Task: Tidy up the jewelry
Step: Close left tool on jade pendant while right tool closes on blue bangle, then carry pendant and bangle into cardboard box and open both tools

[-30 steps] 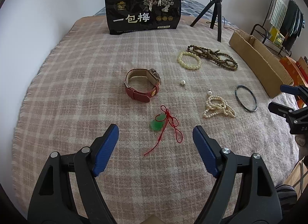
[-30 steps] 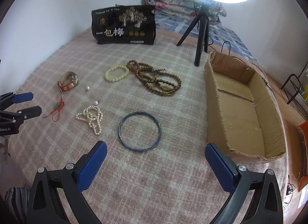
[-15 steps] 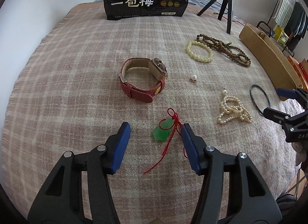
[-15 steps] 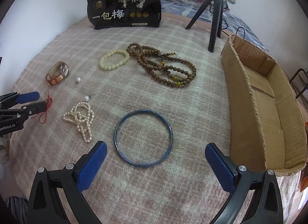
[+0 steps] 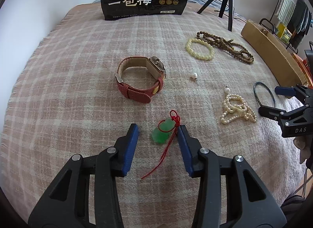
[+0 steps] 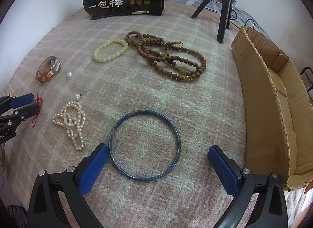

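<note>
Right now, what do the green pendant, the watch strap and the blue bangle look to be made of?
Green pendant: translucent and glossy, looks like jade or glass; knotted red cord.
Watch strap: red with a fine grain, pale lining, probably leather or an imitation.
Blue bangle: thin rigid ring with a worn blue finish; metal or glass, cannot tell.

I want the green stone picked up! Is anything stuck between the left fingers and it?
Nothing visible blocks it. The left gripper has just been closing, and the green stone pendant on its red cord lies between the blue fingers on the checked blanket. The cord runs by the right-hand finger; the pads aren't pressing the stone.
</note>
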`<state>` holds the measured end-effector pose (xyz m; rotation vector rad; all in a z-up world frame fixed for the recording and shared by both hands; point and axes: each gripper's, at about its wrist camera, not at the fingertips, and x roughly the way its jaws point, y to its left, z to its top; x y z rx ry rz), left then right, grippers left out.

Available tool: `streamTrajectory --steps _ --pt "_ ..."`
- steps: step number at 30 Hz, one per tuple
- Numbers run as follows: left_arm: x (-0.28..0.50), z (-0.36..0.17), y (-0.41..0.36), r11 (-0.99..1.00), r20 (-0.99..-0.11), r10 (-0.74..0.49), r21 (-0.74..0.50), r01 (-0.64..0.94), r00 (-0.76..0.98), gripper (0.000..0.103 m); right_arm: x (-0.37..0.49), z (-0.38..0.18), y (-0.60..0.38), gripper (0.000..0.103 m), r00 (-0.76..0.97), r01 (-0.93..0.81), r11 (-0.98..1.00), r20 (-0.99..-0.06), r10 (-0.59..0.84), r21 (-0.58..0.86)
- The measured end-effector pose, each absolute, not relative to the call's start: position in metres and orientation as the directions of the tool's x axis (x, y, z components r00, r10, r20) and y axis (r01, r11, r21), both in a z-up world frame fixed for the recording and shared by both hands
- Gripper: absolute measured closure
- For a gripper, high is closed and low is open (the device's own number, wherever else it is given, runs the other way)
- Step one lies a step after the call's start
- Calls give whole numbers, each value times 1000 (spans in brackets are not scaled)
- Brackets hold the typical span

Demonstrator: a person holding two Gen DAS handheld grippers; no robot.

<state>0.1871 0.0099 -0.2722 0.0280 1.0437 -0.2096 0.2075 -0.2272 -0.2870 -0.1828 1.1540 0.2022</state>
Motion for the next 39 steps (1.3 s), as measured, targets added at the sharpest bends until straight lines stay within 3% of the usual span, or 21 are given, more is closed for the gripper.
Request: streamTrajectory --steps 6,12,39 --pt "186 -272 5 973 -861 -186 -94 211 474 84 207 -287 -228 8 384 -264 964 -919 90 -16" --pt "183 -271 4 972 -858 -194 -103 211 475 86 205 -284 -227 29 386 -274 962 -915 120 10" --pt "164 -244 13 970 -820 -222 -132 203 527 88 188 -254 -229 30 445 -277 960 -881 159 33"
